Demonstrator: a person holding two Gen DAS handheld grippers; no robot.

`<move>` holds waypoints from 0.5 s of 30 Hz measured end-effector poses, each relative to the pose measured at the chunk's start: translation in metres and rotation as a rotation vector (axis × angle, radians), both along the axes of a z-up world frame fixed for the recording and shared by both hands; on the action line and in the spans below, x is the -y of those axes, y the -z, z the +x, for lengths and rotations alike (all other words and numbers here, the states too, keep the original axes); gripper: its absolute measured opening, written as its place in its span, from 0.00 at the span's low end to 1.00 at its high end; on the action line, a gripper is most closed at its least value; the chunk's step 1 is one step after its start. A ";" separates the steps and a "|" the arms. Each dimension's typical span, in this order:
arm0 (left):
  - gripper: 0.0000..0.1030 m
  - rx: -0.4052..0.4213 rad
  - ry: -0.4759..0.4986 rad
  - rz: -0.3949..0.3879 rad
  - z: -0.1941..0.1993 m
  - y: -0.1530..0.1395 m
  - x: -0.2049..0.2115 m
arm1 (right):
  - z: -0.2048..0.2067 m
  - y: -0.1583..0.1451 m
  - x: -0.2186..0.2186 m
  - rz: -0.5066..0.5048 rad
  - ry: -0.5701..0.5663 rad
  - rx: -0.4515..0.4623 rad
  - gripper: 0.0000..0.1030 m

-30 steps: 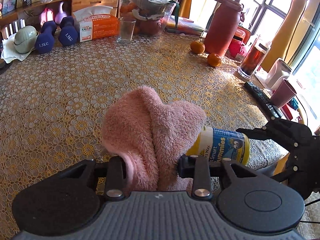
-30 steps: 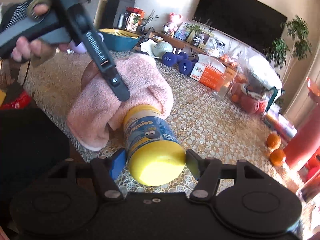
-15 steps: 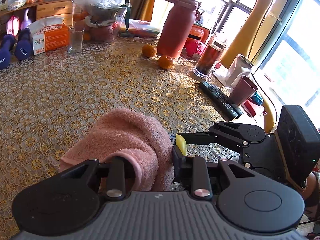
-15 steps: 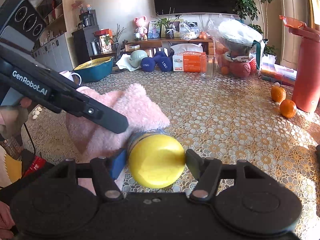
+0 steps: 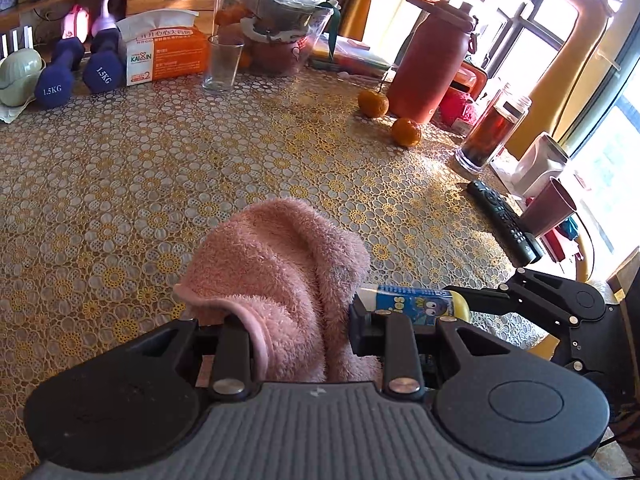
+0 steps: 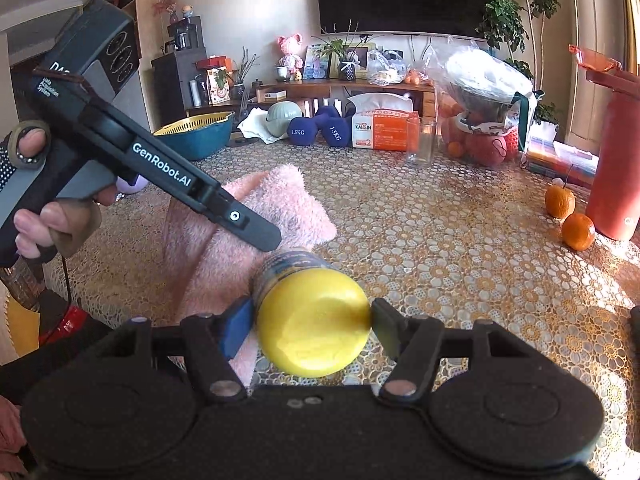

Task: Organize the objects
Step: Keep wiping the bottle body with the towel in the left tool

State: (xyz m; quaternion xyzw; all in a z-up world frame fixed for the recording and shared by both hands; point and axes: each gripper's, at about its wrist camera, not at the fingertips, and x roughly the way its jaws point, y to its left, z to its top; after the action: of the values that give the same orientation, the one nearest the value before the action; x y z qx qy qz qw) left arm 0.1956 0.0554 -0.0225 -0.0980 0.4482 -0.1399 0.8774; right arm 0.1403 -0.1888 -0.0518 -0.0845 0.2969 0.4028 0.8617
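Note:
A fluffy pink towel (image 5: 276, 276) lies bunched at the near edge of the table, and my left gripper (image 5: 298, 326) is shut on a fold of it. From the right wrist view the same towel (image 6: 256, 216) drapes under the left gripper (image 6: 260, 236), which a hand holds. A gummies bottle (image 5: 412, 304) with a yellow cap (image 6: 312, 324) lies on its side, its far end tucked against the towel. My right gripper (image 6: 310, 326) is shut on the bottle's capped end, both pads pressing its sides.
Two oranges (image 5: 390, 118), a red flask (image 5: 430, 64), a tea bottle (image 5: 492, 132), a remote (image 5: 504, 220) and a maroon cup (image 5: 548, 208) stand right. Dumbbells (image 5: 76, 72), a tissue box (image 5: 164, 56), a glass (image 5: 222, 62) and a bagged basket (image 5: 280, 28) line the back.
The left gripper swung with the towel, first toward the window side, then back. The right gripper rolled, so the bottle's cap now faces its camera squarely.

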 end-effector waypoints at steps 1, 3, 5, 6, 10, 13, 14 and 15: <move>0.28 0.003 -0.003 0.011 0.000 0.000 0.000 | 0.000 0.000 0.000 0.000 0.000 0.000 0.62; 0.28 0.007 -0.008 0.016 0.001 -0.002 -0.002 | 0.000 0.000 0.000 -0.001 0.002 0.000 0.62; 0.28 0.014 -0.012 0.022 -0.001 -0.005 -0.003 | 0.000 0.000 -0.001 -0.006 0.005 0.002 0.62; 0.28 0.016 -0.014 0.019 -0.002 -0.008 -0.004 | 0.000 0.000 -0.001 -0.008 0.007 0.004 0.62; 0.28 0.045 0.015 -0.029 -0.011 -0.024 0.000 | 0.002 0.001 0.001 -0.006 0.016 -0.007 0.62; 0.28 0.081 0.075 -0.050 -0.018 -0.039 0.014 | 0.002 0.000 0.001 -0.010 0.016 0.000 0.62; 0.28 0.089 0.097 -0.058 -0.020 -0.043 0.019 | 0.002 -0.001 -0.001 -0.014 0.014 0.007 0.62; 0.28 0.093 0.118 -0.069 -0.022 -0.046 0.024 | 0.001 -0.002 -0.002 -0.019 0.011 0.014 0.62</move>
State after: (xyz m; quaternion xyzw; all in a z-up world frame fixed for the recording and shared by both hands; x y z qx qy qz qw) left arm 0.1736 0.0314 0.0236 -0.0950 0.4071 -0.2111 0.8836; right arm 0.1415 -0.1870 -0.0497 -0.0938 0.2950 0.3944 0.8652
